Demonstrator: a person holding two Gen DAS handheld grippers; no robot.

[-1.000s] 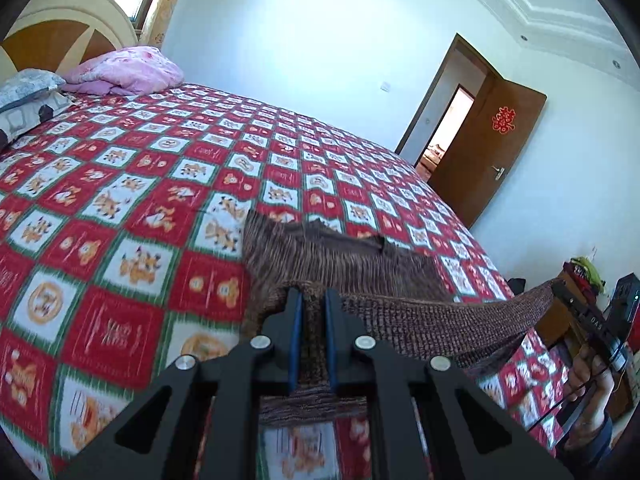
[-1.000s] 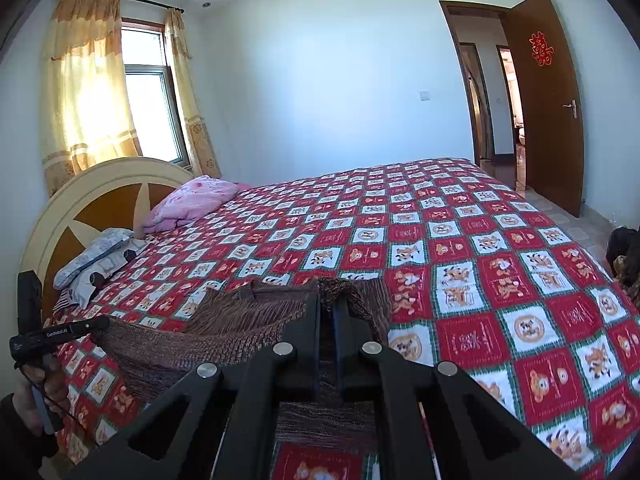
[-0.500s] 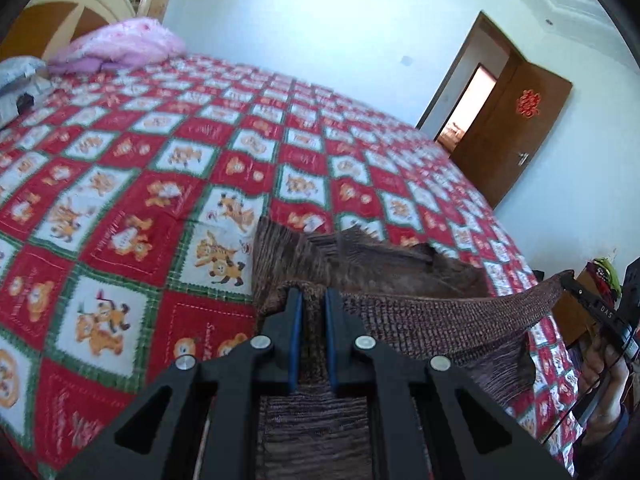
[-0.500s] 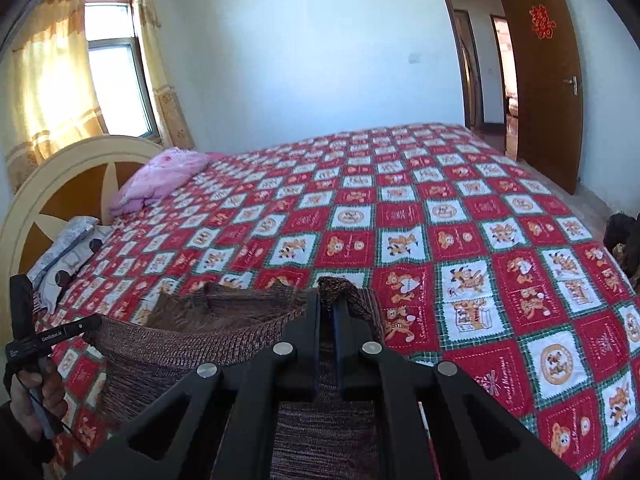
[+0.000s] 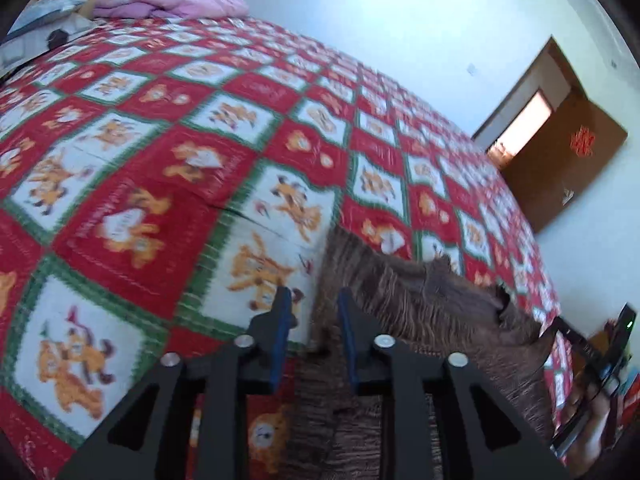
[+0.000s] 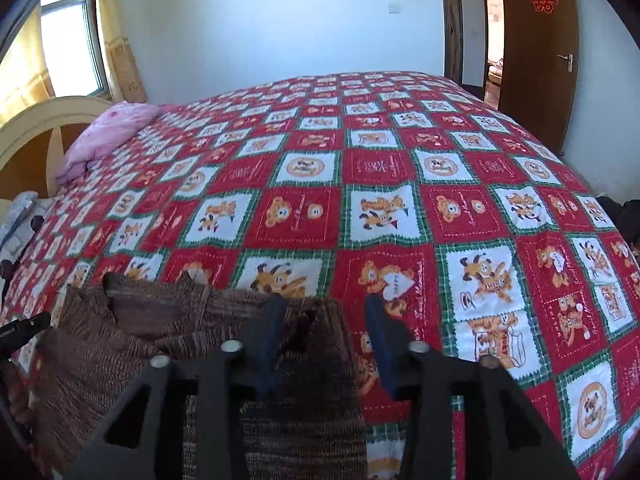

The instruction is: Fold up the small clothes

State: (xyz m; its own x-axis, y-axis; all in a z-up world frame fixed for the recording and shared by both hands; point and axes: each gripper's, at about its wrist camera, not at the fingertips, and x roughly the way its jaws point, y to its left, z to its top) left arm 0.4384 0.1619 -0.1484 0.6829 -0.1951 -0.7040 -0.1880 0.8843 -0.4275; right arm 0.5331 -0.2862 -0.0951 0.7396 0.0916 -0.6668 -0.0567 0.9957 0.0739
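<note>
A brown knitted garment point(image 5: 404, 300) lies folded on the red, white and green patchwork bedspread point(image 5: 140, 160). My left gripper point(image 5: 313, 314) hovers low over the garment's left edge. Its jaws are opening, and the edge lies loose between the blue pads without being pressed. In the right wrist view the garment point(image 6: 132, 344) spreads to the left. My right gripper point(image 6: 324, 318) is over its right corner, jaws opening wide, with the cloth free between them. The right gripper point(image 5: 592, 356) and the hand holding it show at the left wrist view's right edge.
A pink pillow point(image 6: 108, 132) and a wooden headboard point(image 6: 36, 128) stand at the head of the bed. There is a curtained window point(image 6: 68, 48) on the left and a brown door point(image 6: 536, 52) standing ajar on the right. The bedspread point(image 6: 380, 168) runs far beyond the garment.
Both grippers sank toward the bed and moved forward, laying the garment's lifted edge over itself. Both pairs of jaws, earlier shut on the cloth, have parted and let it go.
</note>
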